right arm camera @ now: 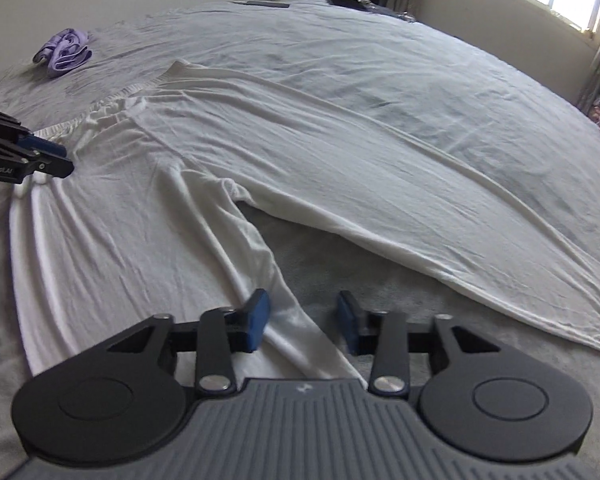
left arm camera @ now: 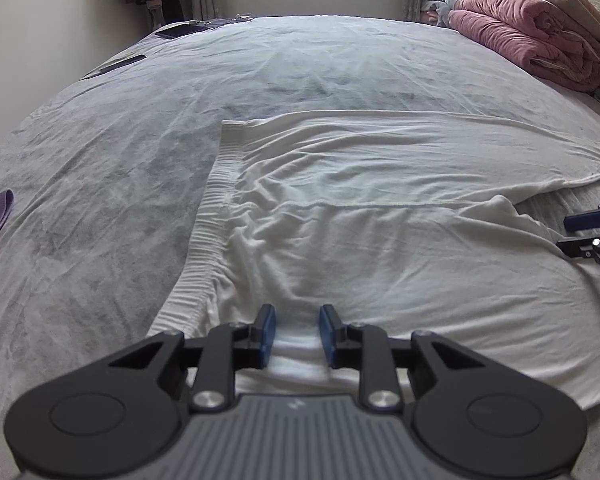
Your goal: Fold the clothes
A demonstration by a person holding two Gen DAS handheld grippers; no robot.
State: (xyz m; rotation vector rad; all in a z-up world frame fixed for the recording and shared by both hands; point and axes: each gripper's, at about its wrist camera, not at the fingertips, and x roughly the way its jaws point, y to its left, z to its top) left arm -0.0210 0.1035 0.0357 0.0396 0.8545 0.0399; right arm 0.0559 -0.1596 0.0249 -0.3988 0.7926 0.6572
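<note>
white, soft knit trousers [left arm camera: 340,208] lie spread flat on a grey bed sheet [left arm camera: 100,152], just ahead of and under both grippers. they seem laid out this way so the legs can be brought together or folded over; that is a judgement from the flat spread.

the left gripper [left arm camera: 297,334] points down at the near edge of the garment, beside the ribbed waistband [left arm camera: 208,216], which runs away from it on its left. its blue pads [left arm camera: 267,332] stand a narrow gap apart with a low ridge of white cloth between them; whether they press on that cloth cannot be told from this view.

the right gripper [right arm camera: 303,322] sits over the nearer leg [right arm camera: 236,236], close to the crotch split. its jaws stand part open, wider than the left's; the left pad [right arm camera: 258,316] lies on or just over the leg's edge, the other over bare sheet, so nothing looks gripped.

the trousers' long axis runs across in front of the left gripper, waistband to its left and legs trailing off to its right. from the right gripper, the waistband lies far ahead-left and the farther leg [right arm camera: 420,184] stretches out to the right.

a purple cloth [right arm camera: 64,52] lies well apart beyond the waistband, and a folded pink quilt [left arm camera: 536,36] sits far ahead-right of the left gripper.
</note>
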